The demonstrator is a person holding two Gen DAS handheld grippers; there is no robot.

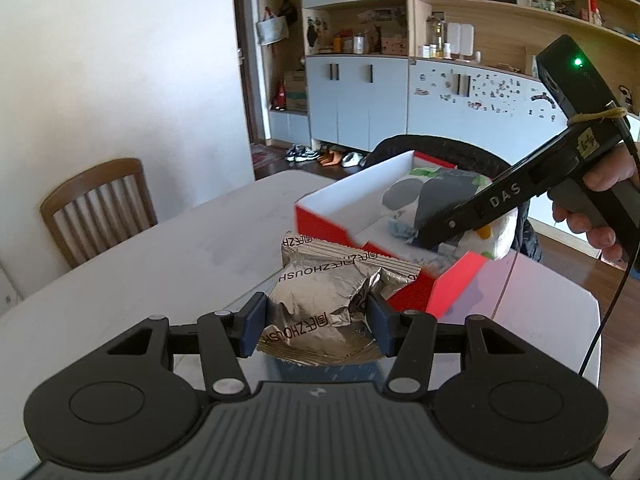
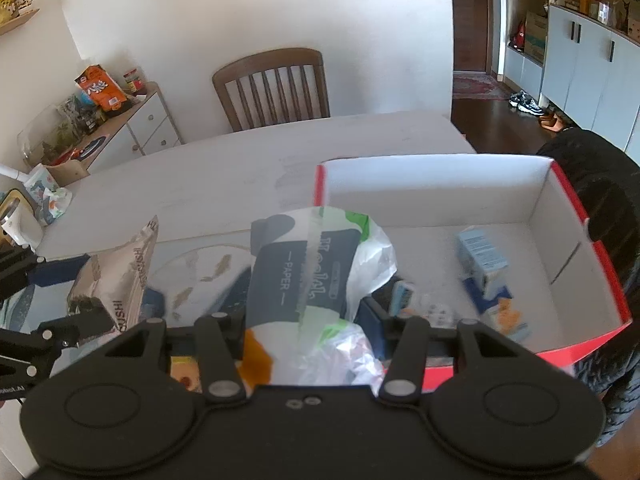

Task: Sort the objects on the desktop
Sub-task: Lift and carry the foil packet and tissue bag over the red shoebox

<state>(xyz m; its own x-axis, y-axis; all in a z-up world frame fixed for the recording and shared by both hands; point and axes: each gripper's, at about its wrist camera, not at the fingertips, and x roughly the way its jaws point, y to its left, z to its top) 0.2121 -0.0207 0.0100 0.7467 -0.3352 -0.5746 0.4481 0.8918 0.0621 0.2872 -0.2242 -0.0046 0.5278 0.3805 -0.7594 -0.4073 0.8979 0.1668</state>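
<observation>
The box [image 2: 540, 200] lies ahead of both grippers. The right gripper [image 2: 304, 320], clamped on a tissue pack [image 2: 296, 276], hovers over it; the slack wrapper could snag its wall. The left gripper [image 1: 316, 320] pinches a snack packet [image 1: 320, 292] whose crinkled foil might slip.

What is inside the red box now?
In the red box lie a pale blue carton and some small packets. The right tongs hold a tissue pack over the near side, which hides the floor under it.
</observation>
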